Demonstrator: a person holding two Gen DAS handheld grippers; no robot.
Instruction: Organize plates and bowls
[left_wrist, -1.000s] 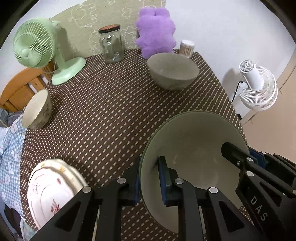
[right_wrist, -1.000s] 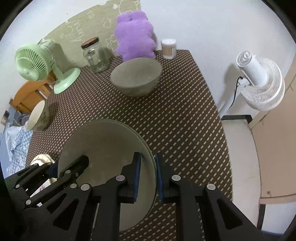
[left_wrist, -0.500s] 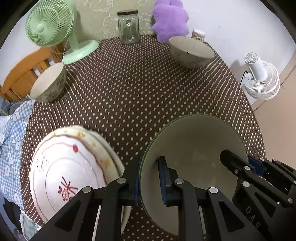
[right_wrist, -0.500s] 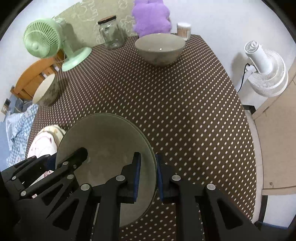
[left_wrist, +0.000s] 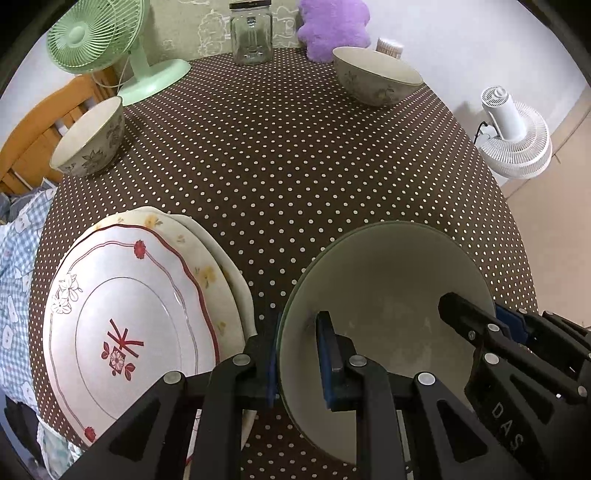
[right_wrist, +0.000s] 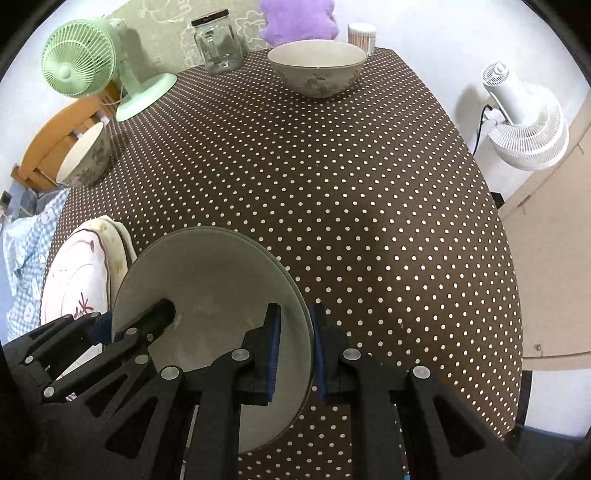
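Observation:
A large pale green bowl is held at the near edge of the table. My left gripper is shut on its left rim and my right gripper is shut on its right rim. A stack of flowered plates lies just left of the bowl. A floral bowl stands at the far side. A smaller floral bowl stands at the far left edge.
The table has a brown dotted cloth. At the back stand a green desk fan, a glass jar, a purple plush toy and a small container. A white floor fan stands right of the table.
Both grippers with the large bowl have drawn back and lowered toward the near edge. The plate stack has come fully into view beside the bowl. Both grips are unchanged.

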